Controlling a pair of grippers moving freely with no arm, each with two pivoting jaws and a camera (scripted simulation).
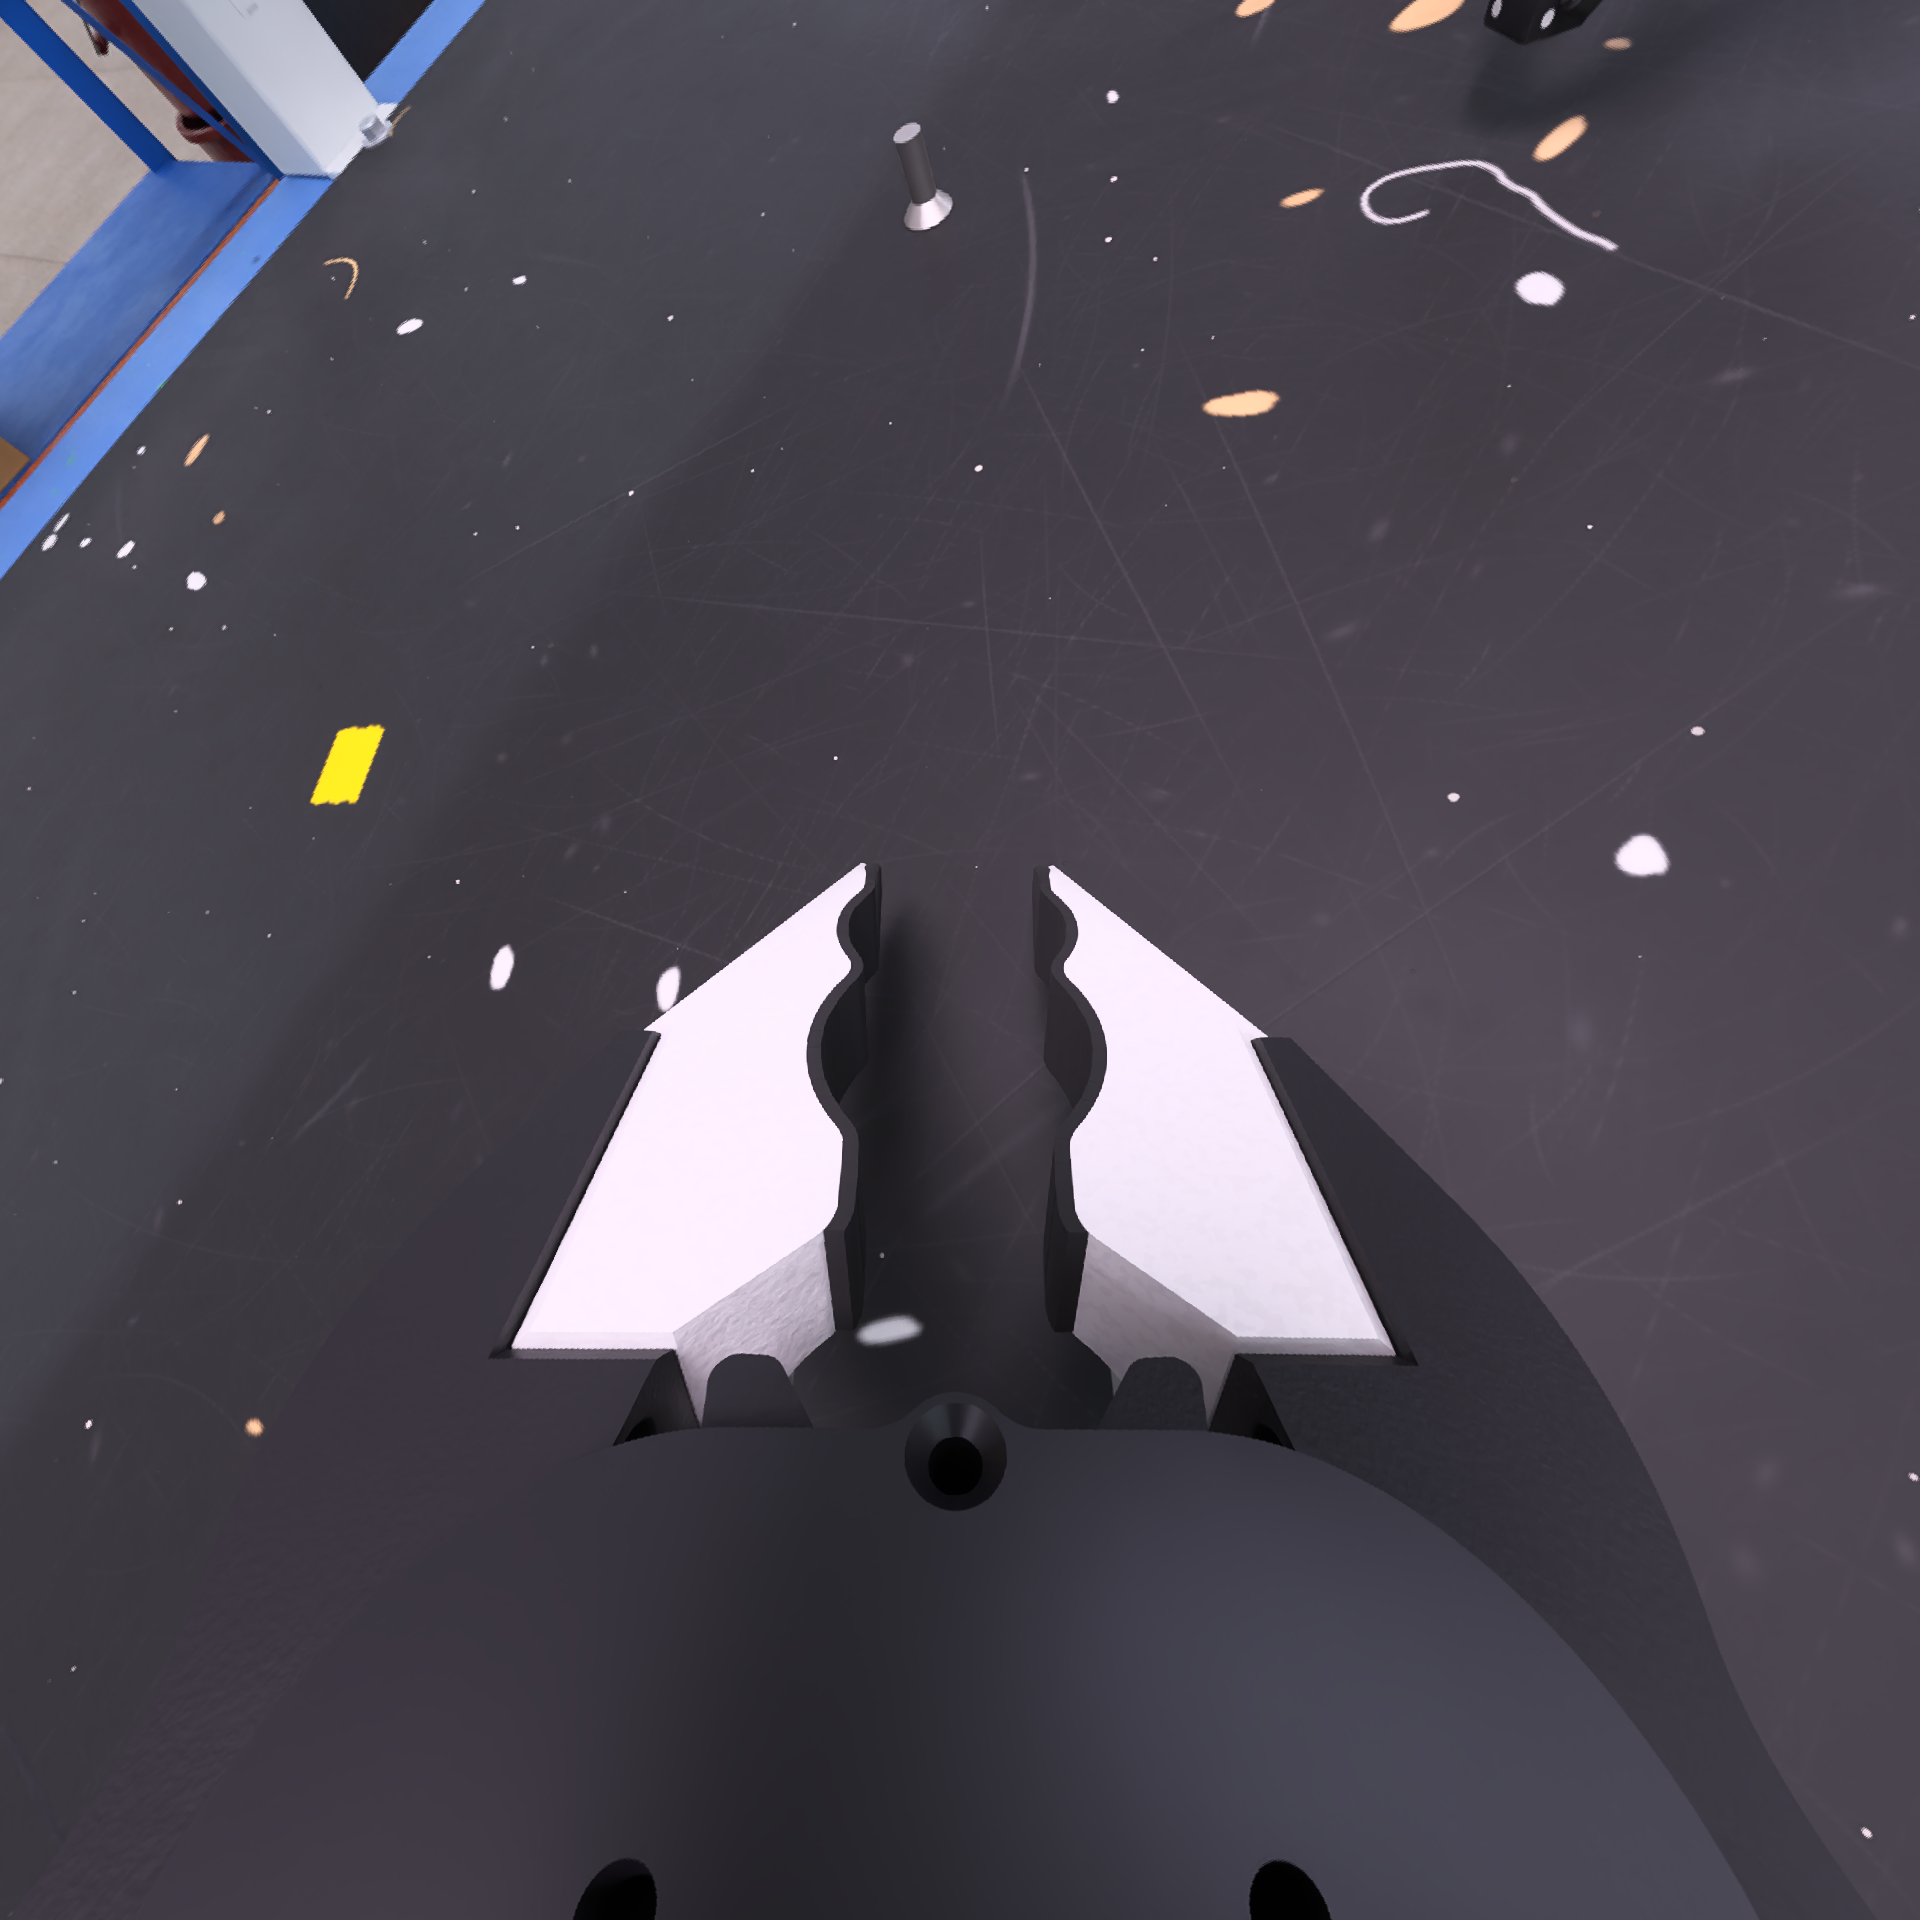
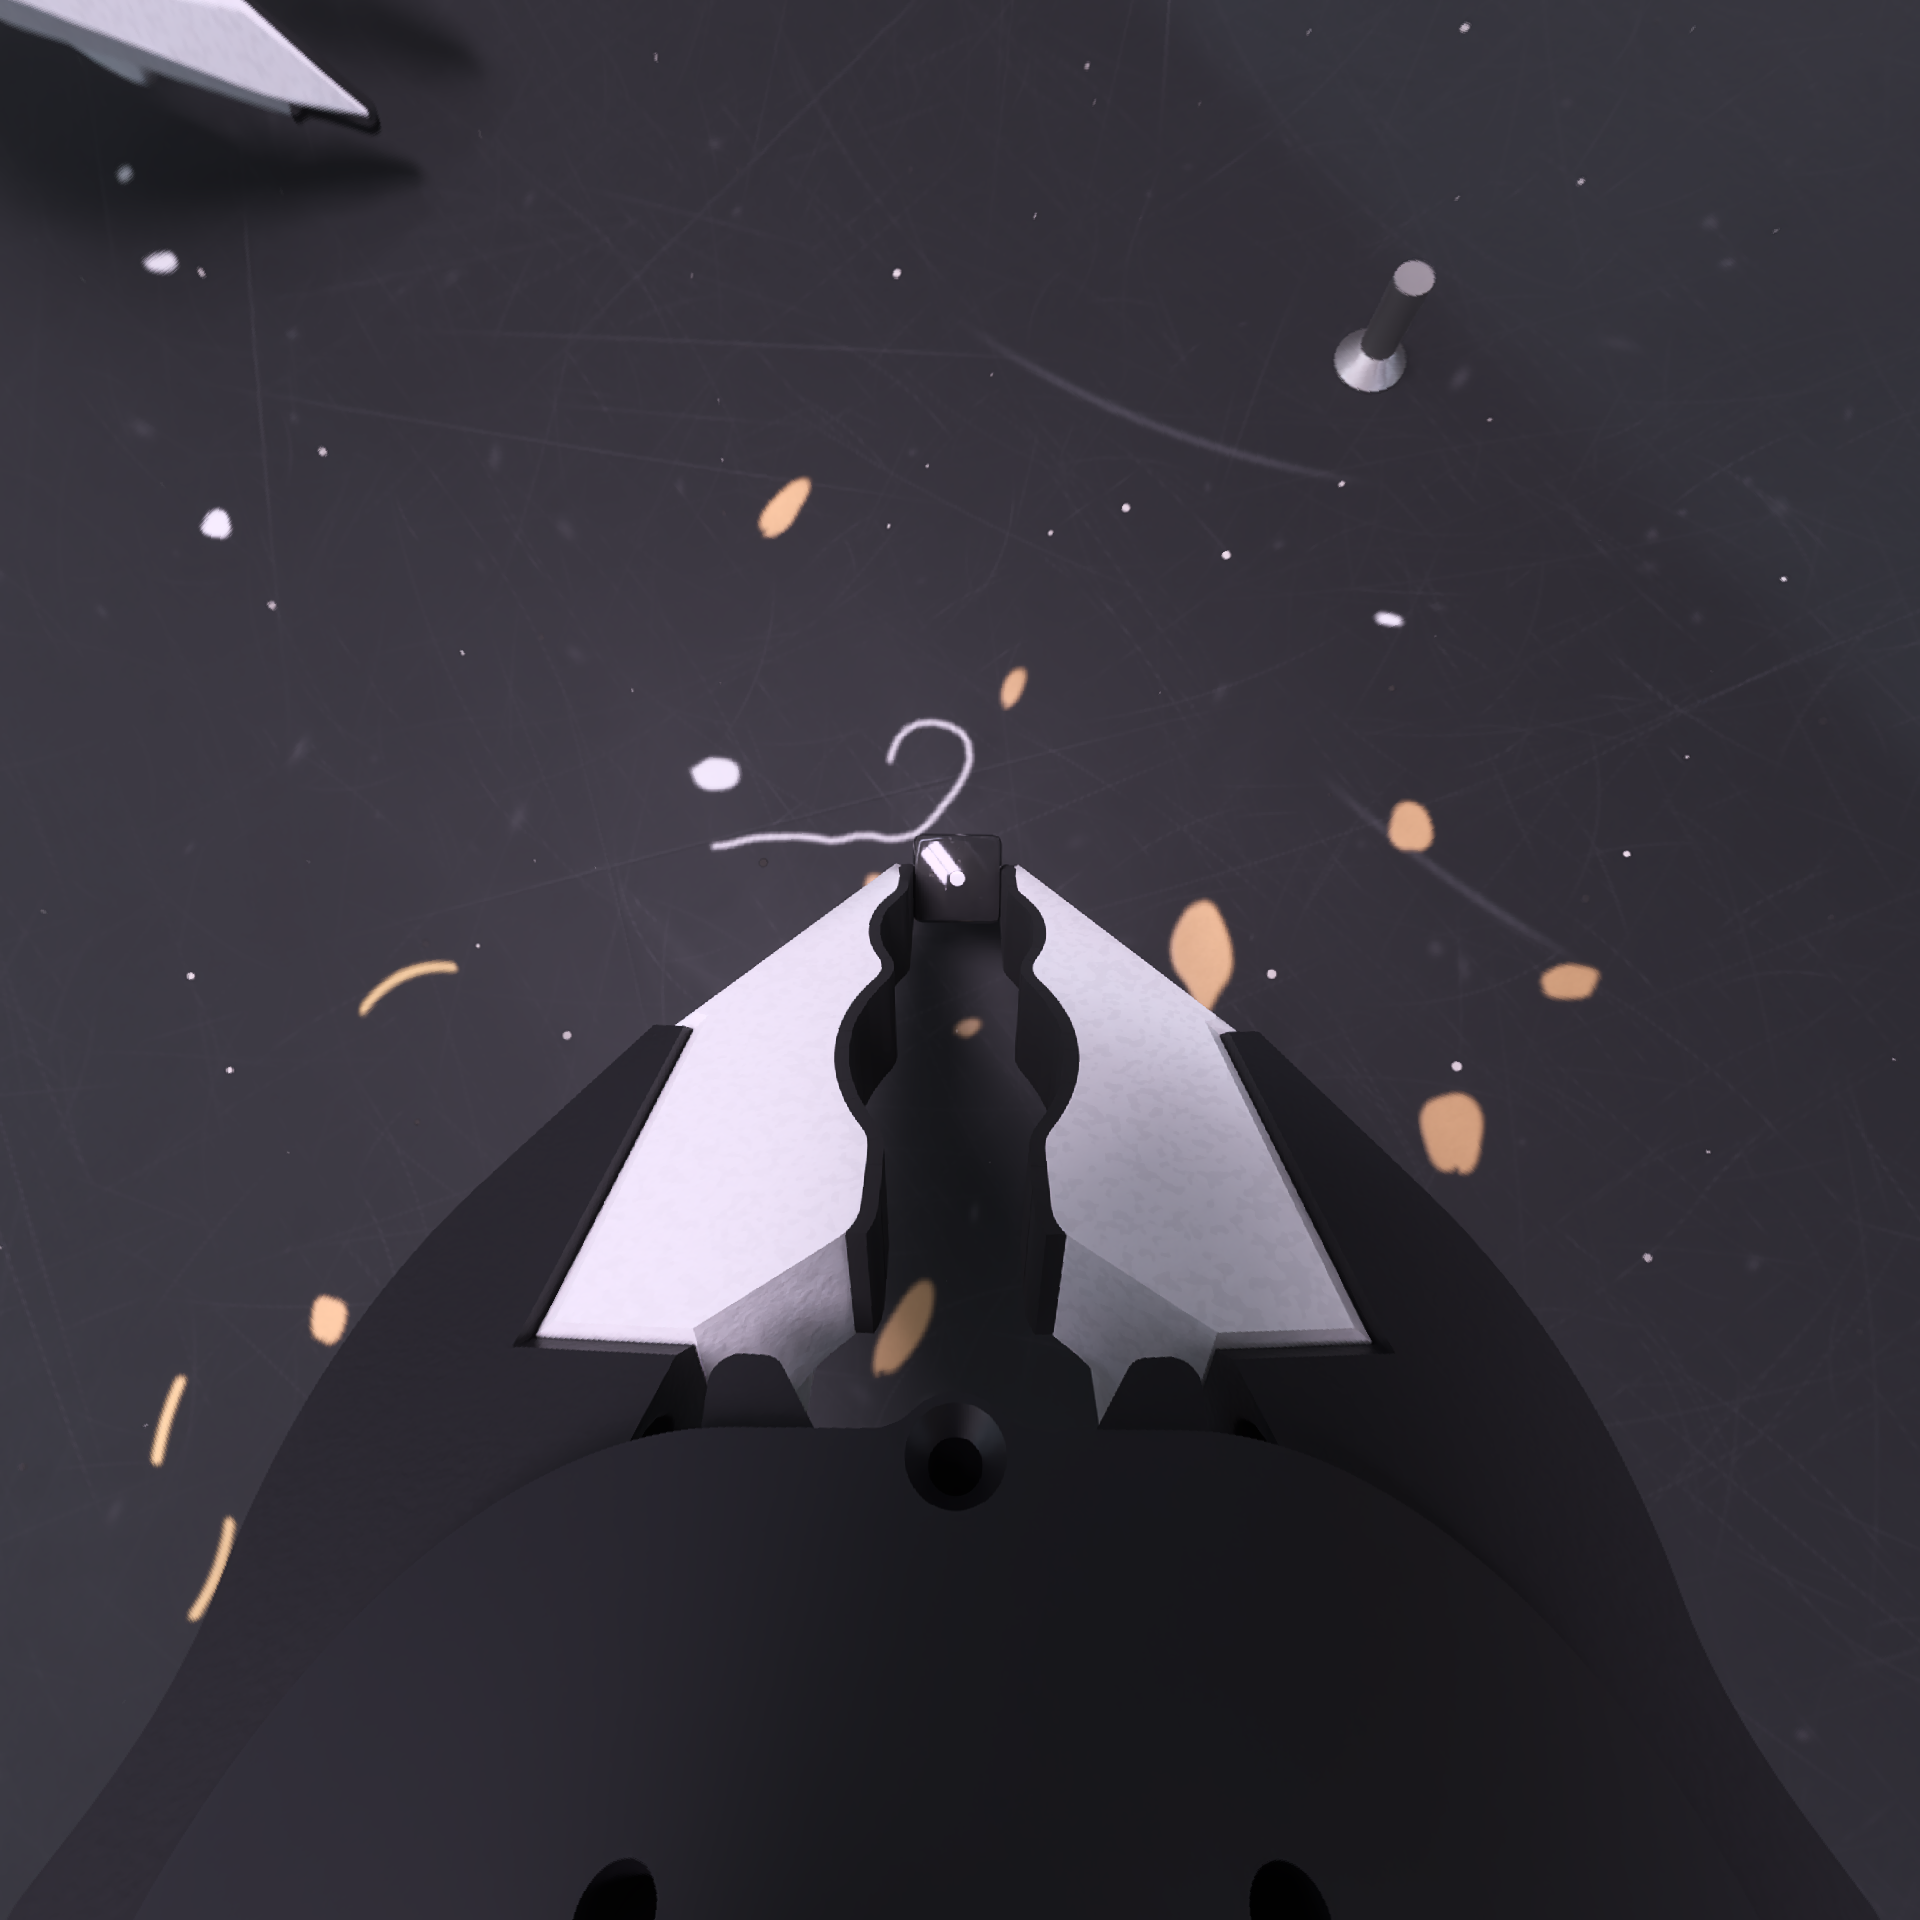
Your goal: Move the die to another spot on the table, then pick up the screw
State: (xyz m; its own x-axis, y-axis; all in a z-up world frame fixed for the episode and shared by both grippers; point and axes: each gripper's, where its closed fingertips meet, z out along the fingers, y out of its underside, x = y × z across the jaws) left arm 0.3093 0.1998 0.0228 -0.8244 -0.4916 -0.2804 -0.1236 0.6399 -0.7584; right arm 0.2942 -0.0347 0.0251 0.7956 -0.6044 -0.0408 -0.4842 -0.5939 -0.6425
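1. The left tool [image 1: 957,873] hangs above the dark, paint-flecked desk [image 1: 1351,644] with a moderate gap between its fingers and nothing in them. It looks idle for now.

2. The screw [image 1: 921,179] stands on its flat head, shank up, on the desk well ahead of the left tool. In the right wrist view it sits off to the upper right [image 2: 1382,327], well apart from the right tool.

3. The right tool [image 2: 956,878] has its tips closed narrow on the die [image 2: 956,881], a small dark cube with pale pips, pinched at the very ends of the fingers. From the left wrist view the die [image 1: 1536,19] shows far off at the top edge.

4. I cannot tell whether the die is lifted or resting on the desk; a white squiggle mark [image 2: 914,800] lies just beyond it.

5. The step in hand appears to be moving the die. Since the hold is only at the fingertips, carry it slowly and level, and set it down away from the upright screw, so a bump does not topple that.

6. Release only once the die touches the desk, so it does not roll.
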